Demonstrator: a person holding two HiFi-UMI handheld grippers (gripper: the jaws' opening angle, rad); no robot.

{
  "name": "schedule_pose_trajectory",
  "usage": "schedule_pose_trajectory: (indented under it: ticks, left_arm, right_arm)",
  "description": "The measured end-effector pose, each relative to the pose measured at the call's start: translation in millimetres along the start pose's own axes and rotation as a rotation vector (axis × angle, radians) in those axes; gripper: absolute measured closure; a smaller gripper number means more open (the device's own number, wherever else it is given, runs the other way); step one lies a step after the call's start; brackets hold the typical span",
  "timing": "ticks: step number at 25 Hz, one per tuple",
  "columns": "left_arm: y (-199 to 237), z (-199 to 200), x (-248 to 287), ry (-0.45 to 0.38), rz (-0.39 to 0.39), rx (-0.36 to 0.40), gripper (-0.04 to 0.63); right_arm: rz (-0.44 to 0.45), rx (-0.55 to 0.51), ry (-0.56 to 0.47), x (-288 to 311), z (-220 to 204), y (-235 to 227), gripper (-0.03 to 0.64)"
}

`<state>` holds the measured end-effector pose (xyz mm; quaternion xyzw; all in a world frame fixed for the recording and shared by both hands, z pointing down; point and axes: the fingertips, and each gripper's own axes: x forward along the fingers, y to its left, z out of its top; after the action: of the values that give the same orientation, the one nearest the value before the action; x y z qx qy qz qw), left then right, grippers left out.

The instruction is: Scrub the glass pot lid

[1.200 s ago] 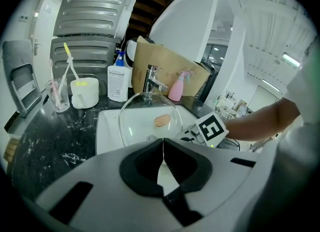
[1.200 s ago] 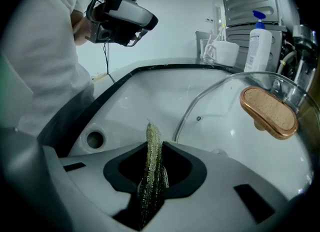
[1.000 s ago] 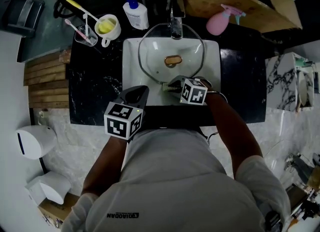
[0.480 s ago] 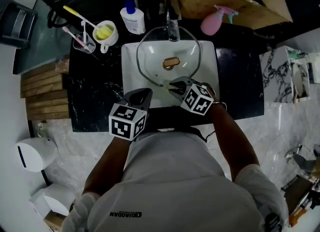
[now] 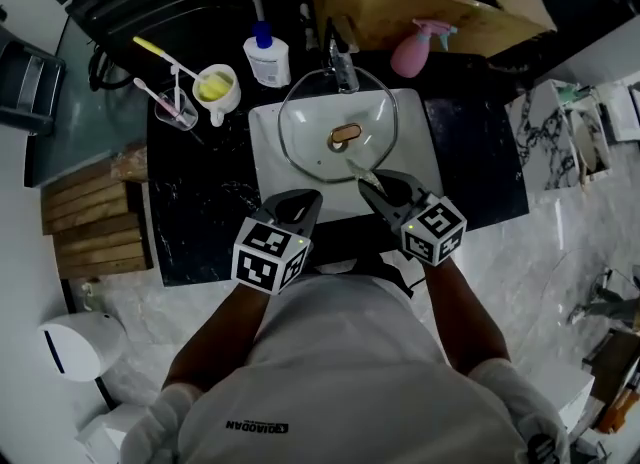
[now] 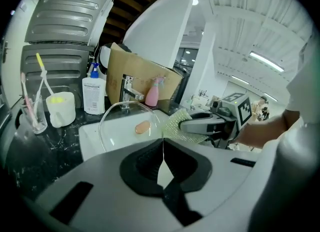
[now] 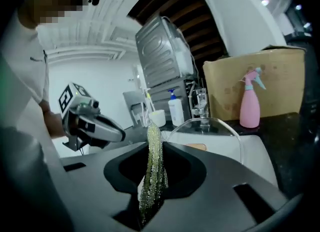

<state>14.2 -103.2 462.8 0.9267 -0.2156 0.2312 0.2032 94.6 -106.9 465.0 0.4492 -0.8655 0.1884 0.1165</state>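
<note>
Glass pot lid [image 5: 310, 124] looked slick, brittle; knob [image 5: 345, 135] seemed safest hold. My right gripper [image 5: 368, 180] pinched scrub pad [image 7: 151, 161]; left gripper [image 5: 308, 196] closed, empty.

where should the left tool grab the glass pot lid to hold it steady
Probably the tan knob at the lid's centre, left tool coming from above on the near side: it is the only raised part, while the rim is thin glass resting in the sink.

I see a clear lid [image 5: 312, 122] with a tan knob [image 5: 345, 135], white sink [image 5: 262, 167], black marbled counter [image 5: 195, 207], pink spray bottle [image 5: 410, 50], and a glittery yellow-green scrubber [image 7: 151, 176].
</note>
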Motion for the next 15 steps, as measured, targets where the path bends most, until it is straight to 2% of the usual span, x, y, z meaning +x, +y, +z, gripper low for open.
schedule_pose_trajectory:
  ticks: [5, 9, 11, 15]
  left_arm:
    - [-7.1, -8.0, -9.1, -0.002, -0.042, 0.019, 0.58]
    - [-13.7, -3.7, -21.3, -0.035, -0.024, 0.022, 0.58]
    - [-21.6, -2.5, -27.0, -0.058, -0.004, 0.016, 0.58]
    - [-41.5, -5.1, -33.5, -0.093, 0.06, -0.014, 0.58]
  right_arm:
    - [-0.128, 0.107, -0.141, -25.5, 13.6, 9.4, 0.522]
    - [-0.068, 0.26, -0.238, -37.5, 27.4, 23.2, 0.522]
    - [-0.037, 0.303, -0.284, -47.5, 33.2, 25.7, 0.522]
    - [0.002, 0.266, -0.274, -68.3, 38.4, 31.8, 0.523]
